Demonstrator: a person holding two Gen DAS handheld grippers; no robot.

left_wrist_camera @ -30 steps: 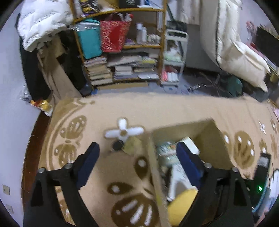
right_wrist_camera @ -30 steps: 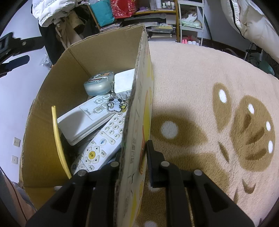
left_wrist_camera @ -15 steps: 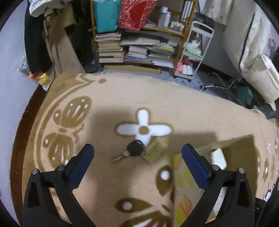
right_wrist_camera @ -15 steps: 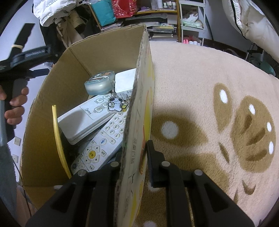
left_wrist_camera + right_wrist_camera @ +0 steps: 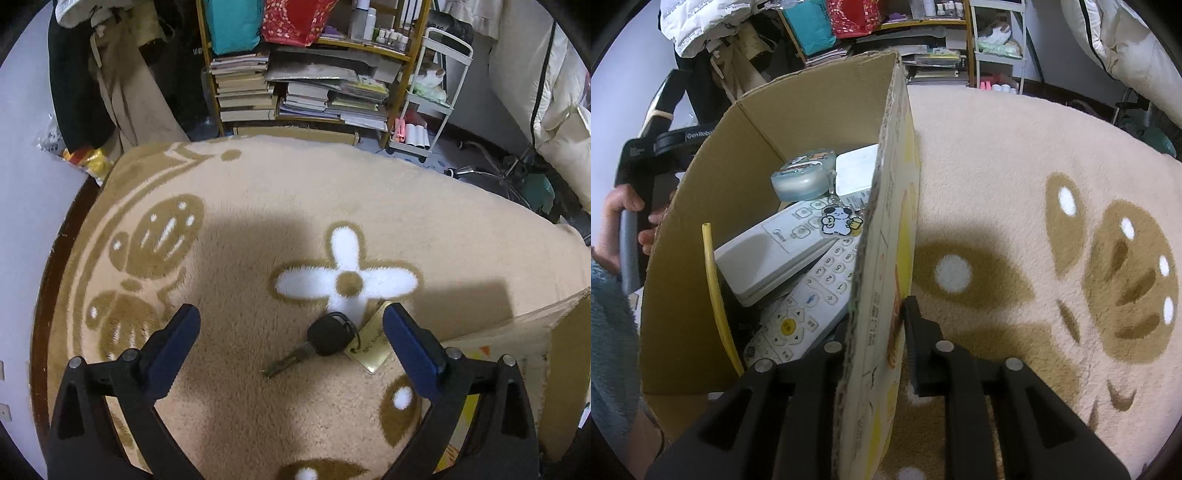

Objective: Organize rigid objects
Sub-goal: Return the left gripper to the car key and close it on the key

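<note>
Lying on the rug (image 5: 258,206) between the spread jaws of the left gripper (image 5: 291,326), one key (image 5: 314,343) points its blade down-left, its black head up-right beside one brass tag (image 5: 373,345). That gripper is far nearer than the right gripper (image 5: 877,332), which pinches the box (image 5: 886,229) wall, though its inner pad is hidden. Inside the box lie two remotes (image 5: 783,254), one round case (image 5: 803,177), one charm (image 5: 838,221).
</note>
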